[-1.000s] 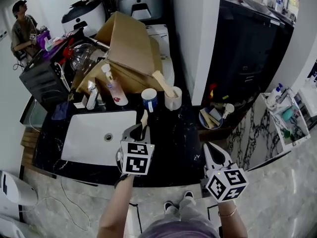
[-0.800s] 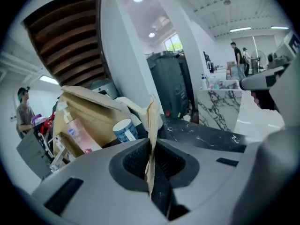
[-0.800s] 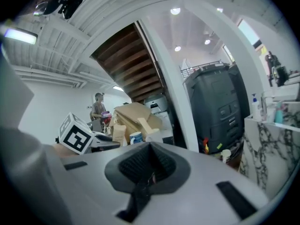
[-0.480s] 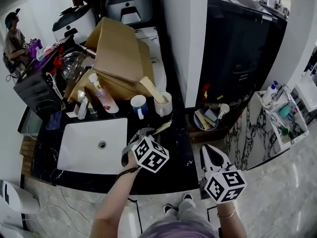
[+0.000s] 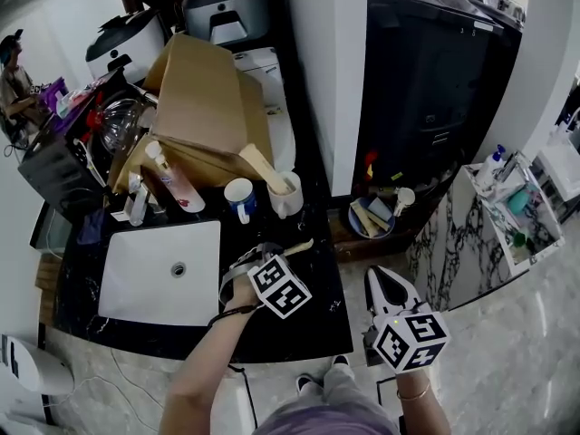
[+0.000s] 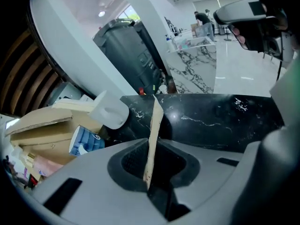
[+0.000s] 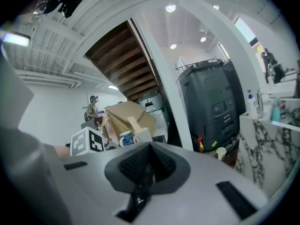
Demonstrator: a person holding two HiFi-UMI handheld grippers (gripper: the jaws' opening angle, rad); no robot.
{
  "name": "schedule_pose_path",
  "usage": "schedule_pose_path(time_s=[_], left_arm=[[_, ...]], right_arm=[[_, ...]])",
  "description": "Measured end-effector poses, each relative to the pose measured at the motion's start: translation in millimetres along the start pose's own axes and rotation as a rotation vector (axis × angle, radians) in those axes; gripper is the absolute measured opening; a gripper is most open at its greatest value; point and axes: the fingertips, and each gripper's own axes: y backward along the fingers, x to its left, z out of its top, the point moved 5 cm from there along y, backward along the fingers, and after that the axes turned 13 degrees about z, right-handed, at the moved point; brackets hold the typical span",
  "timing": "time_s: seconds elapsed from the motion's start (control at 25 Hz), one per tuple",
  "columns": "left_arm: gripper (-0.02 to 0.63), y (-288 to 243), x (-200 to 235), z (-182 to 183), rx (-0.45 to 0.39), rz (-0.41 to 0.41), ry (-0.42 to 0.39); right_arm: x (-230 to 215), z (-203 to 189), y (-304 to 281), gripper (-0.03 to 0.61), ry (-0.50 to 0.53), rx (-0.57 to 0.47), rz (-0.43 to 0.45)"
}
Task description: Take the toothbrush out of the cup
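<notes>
Step in hand: extraction, judged complete in substance. The left gripper [image 5: 265, 256] has its jaws at a narrow setting, clamped on the toothbrush [image 6: 153, 130], a pale, flat wooden stick. In the left gripper view the stick stands between the pads and rises past them towards 12 o'clock. In the head view its free end projects from the jaws towards 2 o'clock.

Location of the task item: clear of every vessel and above the black marble countertop [image 5: 319, 308]. The white cup [image 5: 288, 203] stands at roughly 12 o'clock from the left gripper, apart from it, and holds another pale wooden handle [image 5: 259, 167] leaning towards 10 o'clock. A blue-and-white mug [image 5: 238, 198] sits just beside that cup at its 9 o'clock. Which of the two the toothbrush belongs to cannot be told.

The right gripper [image 5: 377, 277] hangs at 4 o'clock from the left one, off the counter's edge. Its jaws are together with nothing between them, and it takes no part.

Next move, as a judgement: lower the toothbrush onto a bare stretch of counter, away from the sink [image 5: 136, 284] at 9 o'clock, then part the jaws. The stick is thin and light, so it may roll or cling to a pad on release. A level set-down before opening is advisable.
</notes>
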Motion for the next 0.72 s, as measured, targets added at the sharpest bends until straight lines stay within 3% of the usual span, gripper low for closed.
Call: schedule_pose_path(time_s=[0.12,0.52,0.6,0.72], left_arm=[[0.063,-2.7,-5.2,2.2,0.025,-0.017,-0.025],[0.186,9.1,-13.9,12.5,0.047,-0.105,-0.003],[0.195,17.9,-12.9,17.2,0.025,-0.119,0.044],[0.196,33.5,-3.6,24.2,-0.039,-0.15,0.216]], right_arm=[[-6.2,0.9,-1.1,0.002,-0.004,0.004,0.01],[-18.2,5.8,-5.4,0.002,-0.003,0.013,0.07],[-20.1,7.2,-7.5,0.003,-0.001,0.017,0.086],[-21.1,10.3,-12.5,0.003,0.005,0.025,0.114]])
